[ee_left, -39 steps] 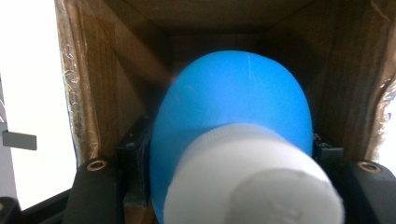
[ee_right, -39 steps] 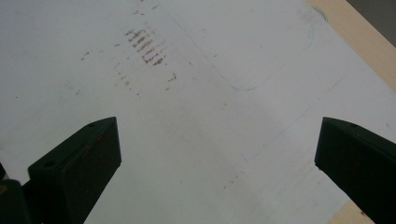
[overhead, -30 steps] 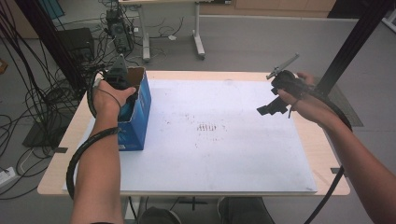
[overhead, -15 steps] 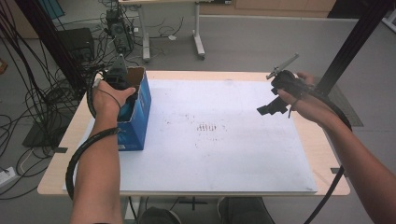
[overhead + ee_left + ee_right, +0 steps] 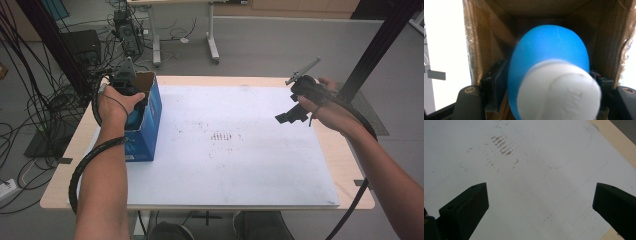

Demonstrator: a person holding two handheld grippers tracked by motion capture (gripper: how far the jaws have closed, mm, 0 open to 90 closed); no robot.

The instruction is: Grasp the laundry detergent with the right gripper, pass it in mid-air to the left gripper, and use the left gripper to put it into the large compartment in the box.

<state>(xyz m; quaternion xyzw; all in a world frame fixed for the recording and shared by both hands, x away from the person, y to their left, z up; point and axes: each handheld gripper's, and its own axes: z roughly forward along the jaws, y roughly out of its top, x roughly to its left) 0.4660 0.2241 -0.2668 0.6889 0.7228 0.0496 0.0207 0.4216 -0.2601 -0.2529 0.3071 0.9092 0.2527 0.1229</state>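
The left gripper (image 5: pixel 131 92) reaches down into the open top of the blue box (image 5: pixel 148 125), its jaws just eased apart, a blue-and-white object (image 5: pixel 549 72) between them — whether the pads still press on it I cannot tell. Well apart, the right gripper (image 5: pixel 290 116) hovers over the white sheet (image 5: pixel 235 165) with jaws wide and empty — brown smudges (image 5: pixel 502 145) lie ahead of them

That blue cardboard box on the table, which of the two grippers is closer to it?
The left. The left gripper reaches into the open blue cardboard box, a blue-and-white object between its jaws. The right gripper hovers far across the white mat.
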